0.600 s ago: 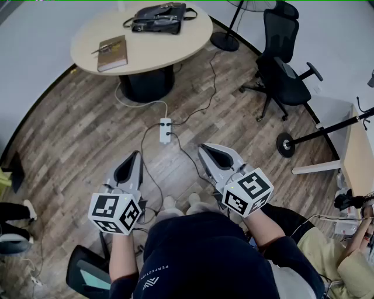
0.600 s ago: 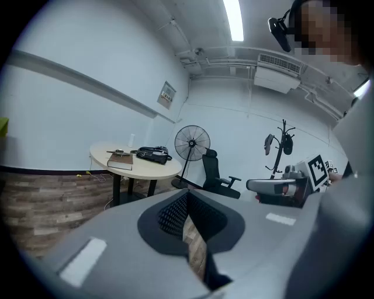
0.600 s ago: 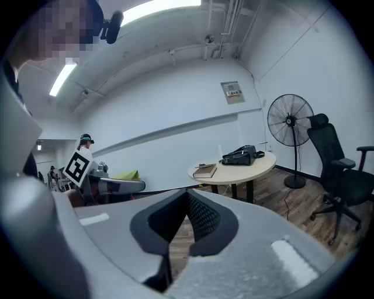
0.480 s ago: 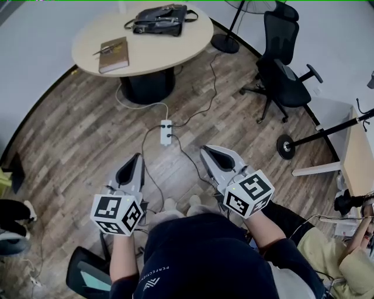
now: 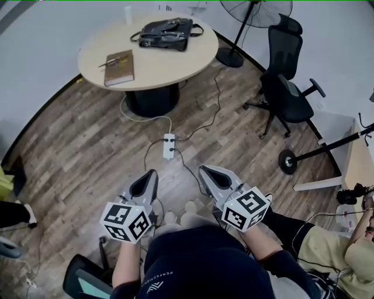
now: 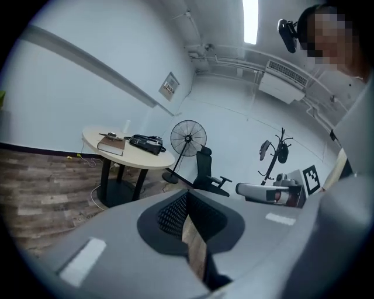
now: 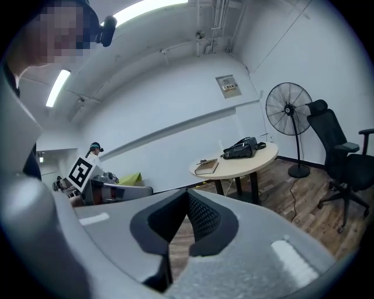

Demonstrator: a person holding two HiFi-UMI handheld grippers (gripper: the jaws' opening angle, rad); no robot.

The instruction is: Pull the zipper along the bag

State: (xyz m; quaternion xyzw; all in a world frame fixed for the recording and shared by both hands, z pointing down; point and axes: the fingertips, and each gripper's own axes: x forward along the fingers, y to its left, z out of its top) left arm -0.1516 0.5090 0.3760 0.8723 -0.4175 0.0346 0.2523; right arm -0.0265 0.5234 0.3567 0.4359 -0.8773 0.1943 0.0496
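A black bag (image 5: 166, 32) lies at the far side of a round beige table (image 5: 169, 61); it also shows far off as the bag (image 6: 147, 143) in the left gripper view and the bag (image 7: 241, 148) in the right gripper view. My left gripper (image 5: 148, 180) and right gripper (image 5: 209, 174) hang over the wooden floor, well short of the table. Both are shut with nothing between their jaws.
A brown book (image 5: 120, 67) with a pen lies on the table's near left. A power strip (image 5: 169, 145) and cables run across the floor. A black office chair (image 5: 285, 73) and a standing fan (image 5: 248, 14) stand at the right. Another person sits at the lower right.
Both grippers have drifted slightly toward each other and nearer my body, and the table sits a little lower in the head view.
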